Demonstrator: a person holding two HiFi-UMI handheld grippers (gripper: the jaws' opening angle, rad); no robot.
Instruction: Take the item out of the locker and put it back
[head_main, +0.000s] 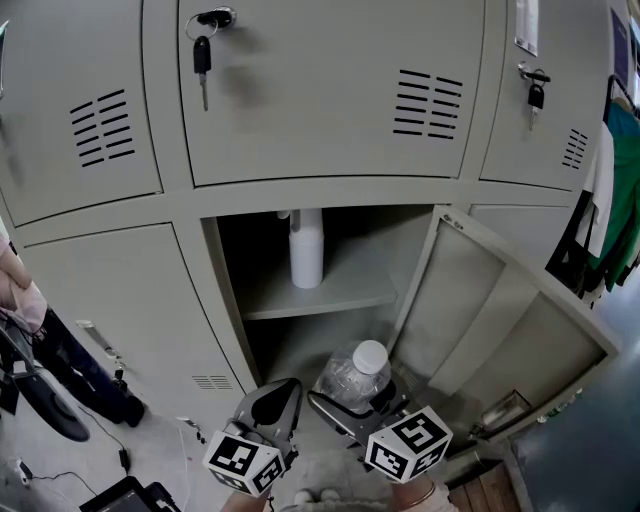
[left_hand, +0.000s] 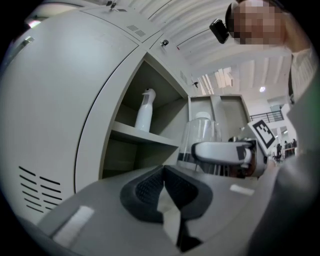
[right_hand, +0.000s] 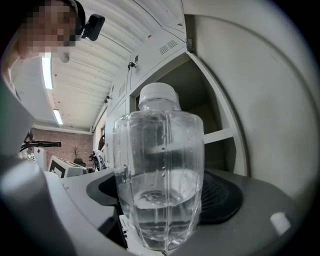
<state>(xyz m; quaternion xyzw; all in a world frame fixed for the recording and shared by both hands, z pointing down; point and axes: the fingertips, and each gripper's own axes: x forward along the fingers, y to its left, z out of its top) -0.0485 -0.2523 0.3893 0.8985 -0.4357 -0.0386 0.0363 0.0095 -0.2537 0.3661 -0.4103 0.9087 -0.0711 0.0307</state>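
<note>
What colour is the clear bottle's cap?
White; the cap of the bottle shows best in the right gripper view.

Place: locker area in a workshop-type hall.
Lockers: bank of grey metal lockers (head_main: 330, 90), louvred vents (head_main: 428, 103), key (head_main: 202, 60) in a lock.
Clothing: garments (head_main: 620, 200) hanging just beside the bank.
Building: ribbed ceiling (right_hand: 100, 65), strip light (right_hand: 47, 70), brick wall (right_hand: 45, 142).

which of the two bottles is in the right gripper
The clear water bottle with the white cap, partly filled, clamped between the jaws of the right gripper. The opaque white spray bottle stands on the locker's shelf, untouched.
</note>
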